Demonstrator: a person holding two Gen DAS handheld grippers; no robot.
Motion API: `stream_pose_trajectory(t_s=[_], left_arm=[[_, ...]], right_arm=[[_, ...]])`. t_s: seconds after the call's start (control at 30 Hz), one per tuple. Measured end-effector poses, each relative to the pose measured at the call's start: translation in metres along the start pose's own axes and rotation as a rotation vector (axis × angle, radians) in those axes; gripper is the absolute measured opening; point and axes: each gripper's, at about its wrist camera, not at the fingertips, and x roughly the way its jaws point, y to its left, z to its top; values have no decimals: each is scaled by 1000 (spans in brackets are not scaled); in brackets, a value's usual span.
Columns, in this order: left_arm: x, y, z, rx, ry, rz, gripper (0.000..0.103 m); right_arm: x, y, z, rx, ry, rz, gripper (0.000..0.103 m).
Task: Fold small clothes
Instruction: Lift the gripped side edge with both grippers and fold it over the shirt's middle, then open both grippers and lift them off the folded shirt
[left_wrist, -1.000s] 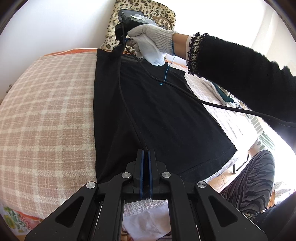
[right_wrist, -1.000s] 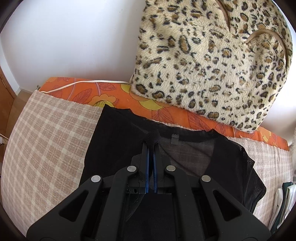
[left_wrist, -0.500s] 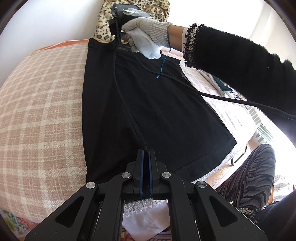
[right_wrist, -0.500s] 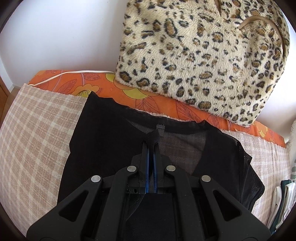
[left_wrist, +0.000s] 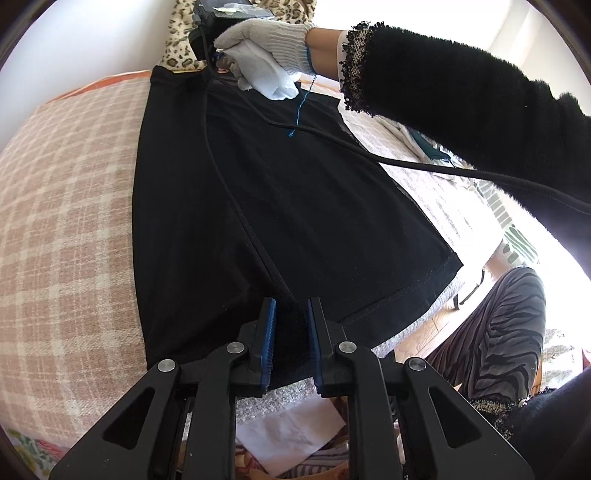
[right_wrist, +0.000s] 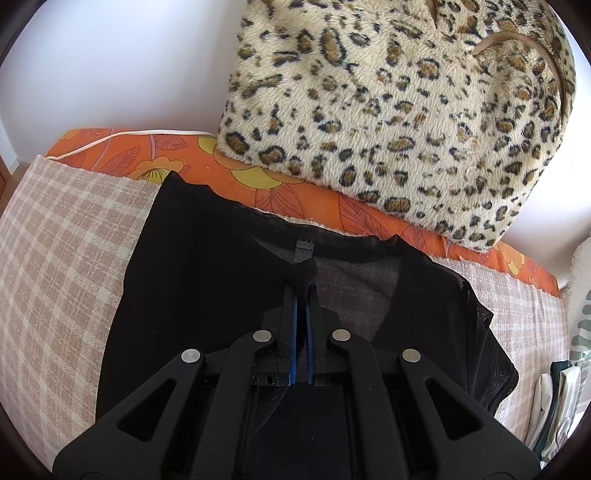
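A black garment (left_wrist: 280, 206) lies flat on a pink plaid blanket (left_wrist: 62, 229), folded lengthwise. My left gripper (left_wrist: 290, 308) sits over its near hem; its jaws are opening, with the hem fabric loose in the gap and the pads apart from it. At the far end, a gloved hand (left_wrist: 266, 55) holds the other gripper over the neckline. In the right wrist view my right gripper (right_wrist: 302, 291) is shut on a pinch of the black garment (right_wrist: 207, 295) just below the neck label (right_wrist: 303, 248).
A leopard-print cushion (right_wrist: 399, 110) stands against the white wall on an orange floral sheet (right_wrist: 177, 158). A black cable (left_wrist: 406, 162) hangs across the garment. A person's black sleeve (left_wrist: 461, 96) and striped trousers (left_wrist: 495, 332) are at the right. White paper (left_wrist: 291, 432) lies below the bed edge.
The left gripper's jaws have parted and let go of the hem. The garment has settled flatter on the blanket. The right gripper keeps its pinch near the neckline.
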Motion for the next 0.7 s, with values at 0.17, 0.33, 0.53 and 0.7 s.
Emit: stream_pose_trajectory(t_s=[0.17, 0.33, 0.53, 0.7], left_arm=[[-6, -3, -7, 43, 11, -6, 15], [-33, 9, -1, 3, -57, -14, 15], [-57, 32, 5, -72, -144, 43, 15], [-69, 40, 7, -104, -192, 88, 15]], right_arm=[[6, -7, -4, 7, 1, -38, 4], [4, -20, -5, 39, 11, -65, 40], [-24, -45, -4, 98, -32, -21, 55], [-54, -72, -12, 133, -73, 12, 56]])
